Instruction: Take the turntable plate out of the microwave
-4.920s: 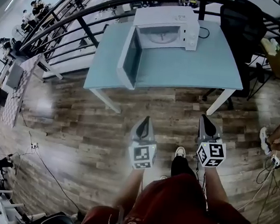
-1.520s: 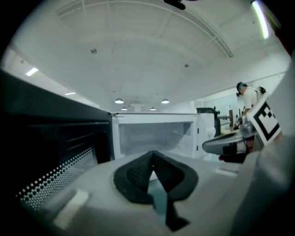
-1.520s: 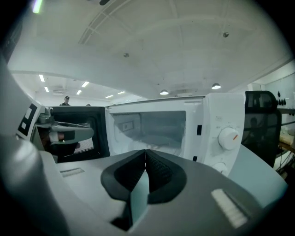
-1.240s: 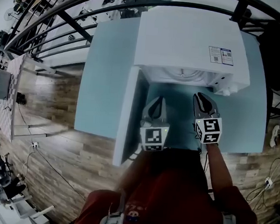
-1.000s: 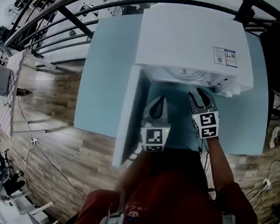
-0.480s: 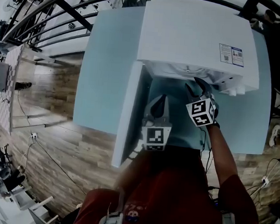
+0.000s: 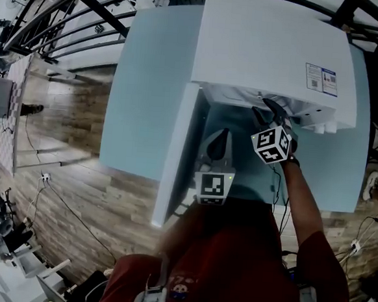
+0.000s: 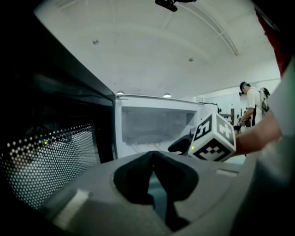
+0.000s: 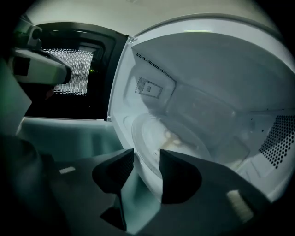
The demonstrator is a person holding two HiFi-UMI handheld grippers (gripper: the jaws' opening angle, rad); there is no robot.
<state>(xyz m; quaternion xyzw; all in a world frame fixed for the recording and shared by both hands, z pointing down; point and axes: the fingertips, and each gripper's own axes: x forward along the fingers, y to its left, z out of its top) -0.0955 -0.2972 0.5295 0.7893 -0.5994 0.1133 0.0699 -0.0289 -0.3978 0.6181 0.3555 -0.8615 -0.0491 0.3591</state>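
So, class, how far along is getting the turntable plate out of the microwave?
Done: the door stands open. In hand: the right gripper, jaws just opened and empty, is at the cavity mouth, facing the rim of the turntable plate. To do: grip it and lift it out of the microwave.

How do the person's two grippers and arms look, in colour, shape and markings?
The left gripper and the right gripper each have a grey, tapering body with dark, pointed jaws. Each carries a white cube printed with black square markers, and a small green light glows on each cube. The person wears a red top whose sleeves leave the forearms bare.
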